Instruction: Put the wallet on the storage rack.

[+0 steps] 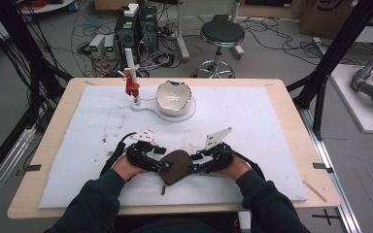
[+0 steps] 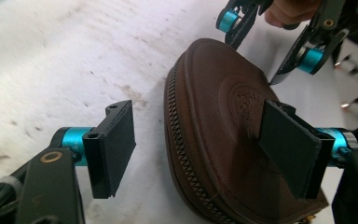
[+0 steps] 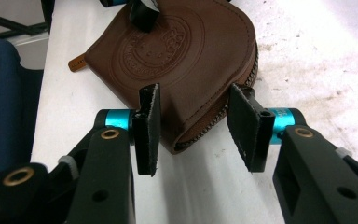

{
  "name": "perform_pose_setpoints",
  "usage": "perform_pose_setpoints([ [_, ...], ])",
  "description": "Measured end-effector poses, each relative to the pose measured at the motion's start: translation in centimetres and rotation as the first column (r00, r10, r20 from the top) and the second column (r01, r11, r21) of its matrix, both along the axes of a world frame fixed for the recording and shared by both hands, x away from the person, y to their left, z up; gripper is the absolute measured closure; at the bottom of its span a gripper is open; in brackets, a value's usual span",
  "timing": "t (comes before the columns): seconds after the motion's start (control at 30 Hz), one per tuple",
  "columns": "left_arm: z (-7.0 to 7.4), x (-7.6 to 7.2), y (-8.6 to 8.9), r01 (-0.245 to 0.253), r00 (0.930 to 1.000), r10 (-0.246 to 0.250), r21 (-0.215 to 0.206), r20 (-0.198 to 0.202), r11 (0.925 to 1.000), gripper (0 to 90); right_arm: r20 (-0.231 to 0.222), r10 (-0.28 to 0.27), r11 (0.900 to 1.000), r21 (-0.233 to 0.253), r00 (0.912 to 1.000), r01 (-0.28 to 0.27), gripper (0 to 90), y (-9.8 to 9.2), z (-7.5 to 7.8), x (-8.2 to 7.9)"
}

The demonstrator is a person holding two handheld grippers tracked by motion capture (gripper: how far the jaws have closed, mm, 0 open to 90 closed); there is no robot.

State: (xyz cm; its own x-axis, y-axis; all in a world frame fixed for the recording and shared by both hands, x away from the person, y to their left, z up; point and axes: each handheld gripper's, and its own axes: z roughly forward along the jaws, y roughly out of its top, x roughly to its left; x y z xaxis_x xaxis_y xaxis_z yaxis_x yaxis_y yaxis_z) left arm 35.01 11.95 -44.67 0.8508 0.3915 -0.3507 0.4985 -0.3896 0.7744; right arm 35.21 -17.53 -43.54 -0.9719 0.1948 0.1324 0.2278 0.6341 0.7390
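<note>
Two grippers flank a brown pouch (image 1: 174,166) at the near edge of the pad (image 1: 252,121).
Left gripper (image 2: 205,144) and right gripper (image 3: 199,128) both stand wide open around its rim. It looks soft, light leather; the zipped edge seems best to pinch. Its round embossed stamp is unreadable. Farther off stands a bowl (image 1: 174,97).

- A wooden table (image 1: 53,145) carries a white foam sheet (image 1: 252,121) that covers most of its top.
- A brown zippered pouch (image 1: 174,166) lies flat on the sheet, between the left gripper (image 1: 164,166) and the right gripper (image 1: 194,168).
- A white stand base (image 1: 148,106) sits well beyond both grippers, bearing a cracked white bowl (image 1: 174,97) and a post with a red piece (image 1: 131,86).
- Brown smudges (image 1: 108,139) mark the sheet beyond the left gripper.
</note>
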Motion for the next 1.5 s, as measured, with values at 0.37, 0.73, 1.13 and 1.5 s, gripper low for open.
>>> perform_pose_setpoints([
  [0.37,0.2,-0.2,0.0,0.082,0.9949,-0.085,-0.059,-0.055,0.9949,47.0,0.031,0.012,1.000,0.001,0.9994,-0.012,51.5,-0.2,0.1,-0.1],
  [0.73,2.1,-0.2,1.6,-0.016,0.9931,0.030,-0.120,0.114,0.9926,66.0,0.018,-0.270,0.955,0.133,0.9627,0.265,36.2,-5.7,1.5,1.8],
  [1.13,5.5,0.8,3.9,-0.089,0.9450,0.119,-0.111,0.304,0.9898,67.1,0.028,-0.404,0.900,0.194,0.9144,0.391,36.1,-8.9,2.3,2.3],
  [1.5,10.4,3.3,4.0,-0.095,0.8880,0.125,-0.090,0.443,0.9914,67.9,0.046,-0.502,0.851,0.205,0.8637,0.484,29.4,-11.7,2.6,2.6],
])
